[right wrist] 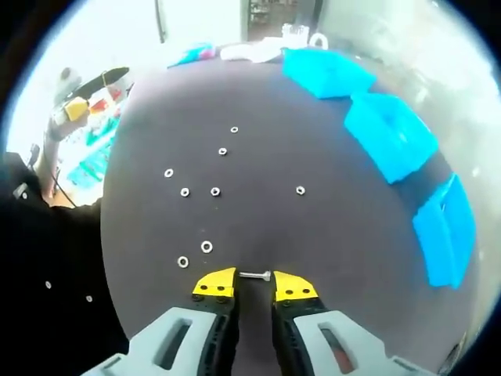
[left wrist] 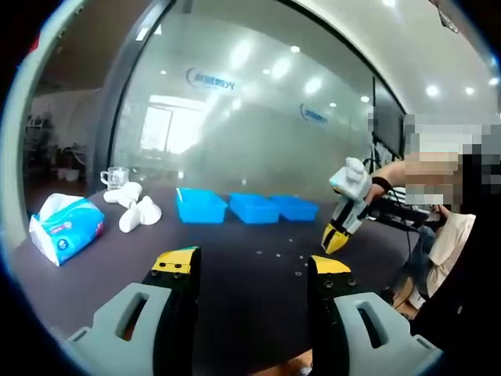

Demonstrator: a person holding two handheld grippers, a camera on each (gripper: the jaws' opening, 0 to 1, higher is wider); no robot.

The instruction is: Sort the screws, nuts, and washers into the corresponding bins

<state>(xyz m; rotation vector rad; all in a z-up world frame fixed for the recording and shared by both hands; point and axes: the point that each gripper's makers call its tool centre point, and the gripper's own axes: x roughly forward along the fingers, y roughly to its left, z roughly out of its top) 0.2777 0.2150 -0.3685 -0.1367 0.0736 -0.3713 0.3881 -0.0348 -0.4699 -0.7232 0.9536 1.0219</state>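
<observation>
An office meeting room, judging by the frosted glass partition [left wrist: 258, 117] bearing a printed logo [left wrist: 210, 79], recessed ceiling lights [left wrist: 433, 91], a wall-mounted dark screen [left wrist: 387, 117] and the large dark table [left wrist: 235, 258].

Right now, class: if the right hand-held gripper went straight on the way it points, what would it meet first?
The right hand-held gripper would probably first meet the small screw lying crosswise at its yellow tips on the dark table.

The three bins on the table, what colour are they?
Bright blue bins, best in the right gripper view.
</observation>
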